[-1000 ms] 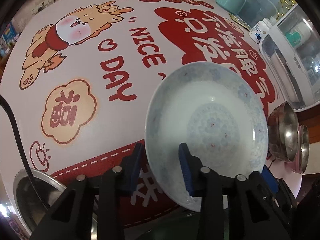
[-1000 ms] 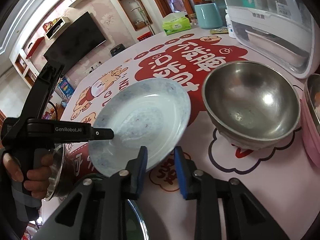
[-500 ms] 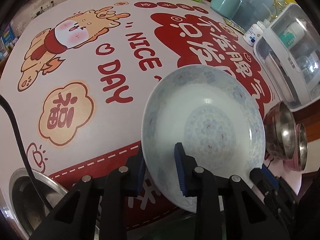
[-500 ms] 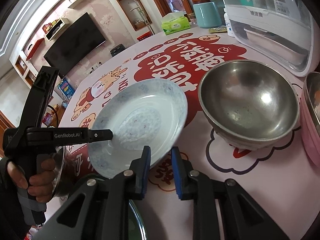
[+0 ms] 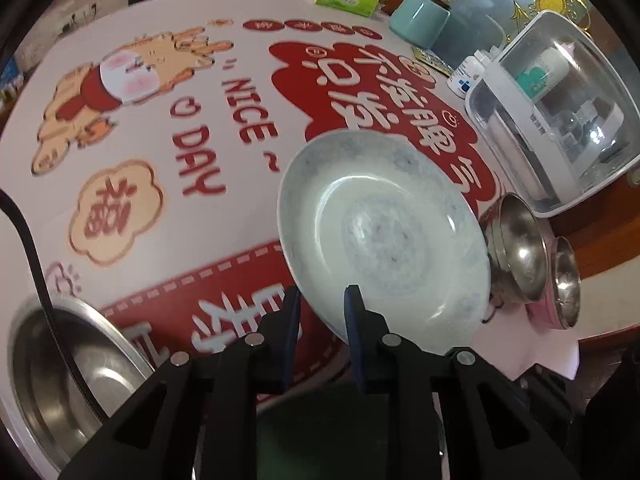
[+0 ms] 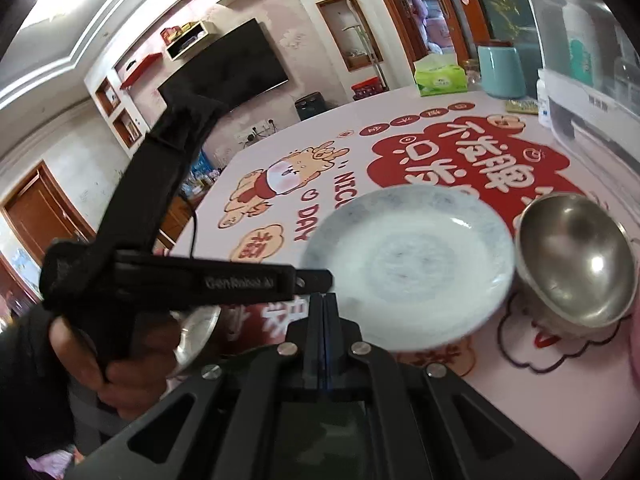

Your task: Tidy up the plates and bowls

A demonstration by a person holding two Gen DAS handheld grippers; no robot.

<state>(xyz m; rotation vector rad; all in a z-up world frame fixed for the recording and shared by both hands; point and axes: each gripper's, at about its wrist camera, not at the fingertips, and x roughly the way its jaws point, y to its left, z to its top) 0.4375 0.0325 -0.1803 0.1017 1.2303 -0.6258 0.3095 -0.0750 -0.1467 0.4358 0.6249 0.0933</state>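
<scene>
From the left wrist camera I see my left claw [image 5: 322, 304] closing on the near rim of the white plate [image 5: 384, 236], one blue pad under the rim and the other over it, with the rim between them. The plate is tilted, its far edge over the printed worktop [image 5: 160, 128]. A steel bowl [image 5: 520, 256] stands just to its right, and a larger steel basin [image 5: 68, 372] sits at the lower left.

From the right wrist camera my right claw [image 6: 324, 300] is fully closed, its pads pressed together with nothing between them, just beside the plate's [image 6: 412, 260] near edge. The left claw's black finger reaches the plate's left rim, held by a hand [image 6: 116, 364]. The steel bowl [image 6: 576, 256] is close to the plate's right edge; I cannot tell whether they touch.
</scene>
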